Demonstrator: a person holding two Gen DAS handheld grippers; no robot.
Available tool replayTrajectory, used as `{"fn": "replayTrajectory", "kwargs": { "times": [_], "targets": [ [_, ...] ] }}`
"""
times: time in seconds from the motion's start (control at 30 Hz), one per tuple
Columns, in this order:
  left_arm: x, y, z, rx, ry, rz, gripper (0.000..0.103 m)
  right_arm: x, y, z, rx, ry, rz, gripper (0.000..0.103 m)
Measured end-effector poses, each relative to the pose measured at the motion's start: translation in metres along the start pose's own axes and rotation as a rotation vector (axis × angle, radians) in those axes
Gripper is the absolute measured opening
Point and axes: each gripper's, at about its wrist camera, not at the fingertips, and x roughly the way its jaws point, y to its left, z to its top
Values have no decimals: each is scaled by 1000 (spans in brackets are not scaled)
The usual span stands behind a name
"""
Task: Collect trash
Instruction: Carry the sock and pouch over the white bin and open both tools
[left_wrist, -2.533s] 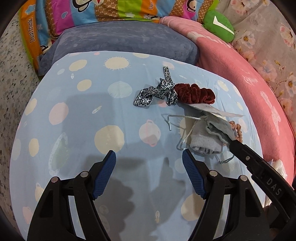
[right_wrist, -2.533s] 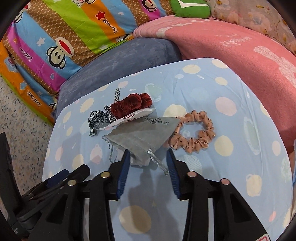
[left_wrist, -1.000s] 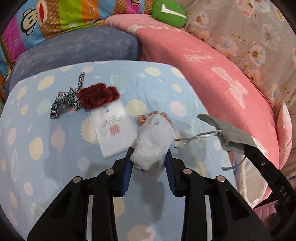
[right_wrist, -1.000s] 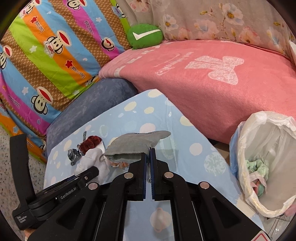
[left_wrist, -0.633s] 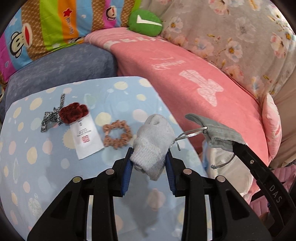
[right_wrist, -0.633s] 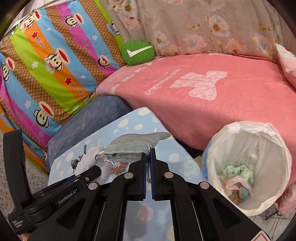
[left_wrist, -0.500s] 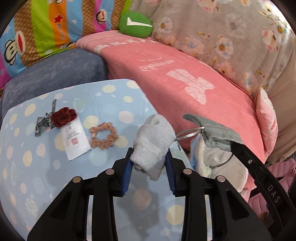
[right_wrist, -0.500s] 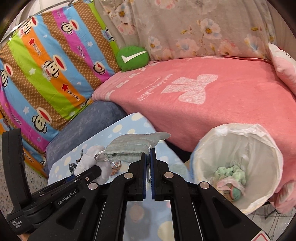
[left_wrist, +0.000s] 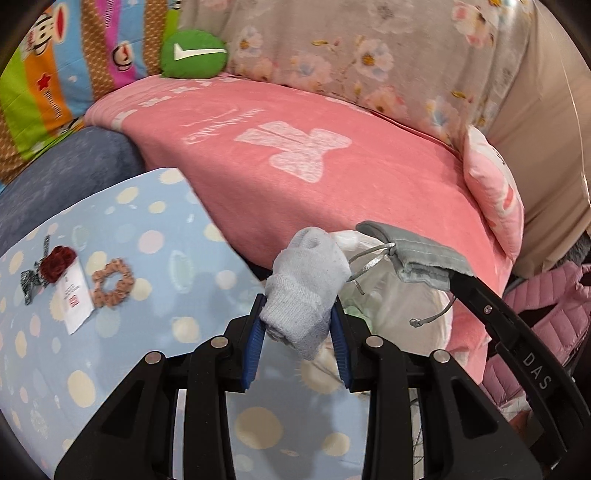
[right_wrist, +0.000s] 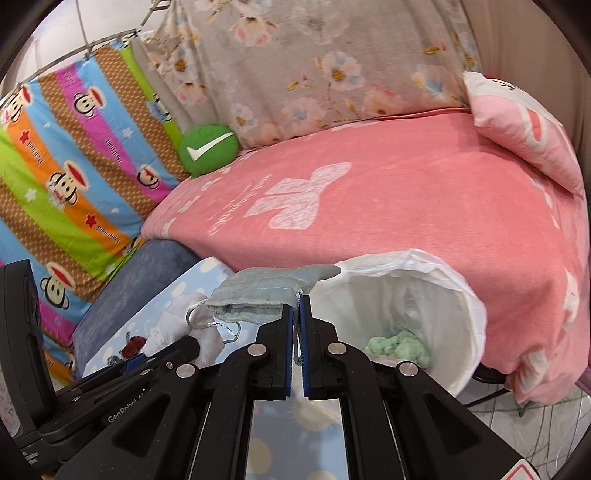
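Left wrist view: the left gripper (left_wrist: 297, 325) is clamped on a pale grey sock (left_wrist: 306, 288), whose rolled body stands up between the blue pads and above the fingertips. To its right, the right gripper (left_wrist: 456, 275) enters as a black arm whose tip pinches a grey drawstring pouch (left_wrist: 413, 254), silver cords dangling from the pouch mouth. Directly ahead of the sock, partly hidden behind it, lies the white liner of the trash bin (left_wrist: 391, 295). Far to the left of the tool, on the blue spotted cloth (left_wrist: 122, 354), rest a peach scrunchie (left_wrist: 110, 282), a white card (left_wrist: 75, 295), a dark red scrunchie (left_wrist: 55, 260) and a leopard-print hair tie (left_wrist: 31, 280).

Right wrist view: the right gripper (right_wrist: 297, 314) has its jaws fully closed on an edge of the grey drawstring pouch (right_wrist: 258, 295), which hangs out to the left of the fingertips. Just ahead and to the right the trash bin (right_wrist: 454, 295) gapes open, green and pink scraps (right_wrist: 399, 345) inside. The left gripper (right_wrist: 177, 350) and sock (right_wrist: 177, 321) appear at lower left. A pink blanket (right_wrist: 388, 206) lies beyond.
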Motion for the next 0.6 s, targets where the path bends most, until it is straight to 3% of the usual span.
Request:
{"fn": "replayTrajectory", "kwargs": {
  "times": [0.43, 0.5, 0.6],
  "targets": [
    [37, -75, 0, 105, 62, -77, 36, -10, -75, 3, 96, -9, -94, 4],
    [39, -81, 1, 113, 57, -86, 40, -10, -81, 3, 105, -9, -103, 4],
    [40, -88, 2, 124, 43, -79, 62, -8, -87, 4, 116, -7, -110, 4]
  ]
}}
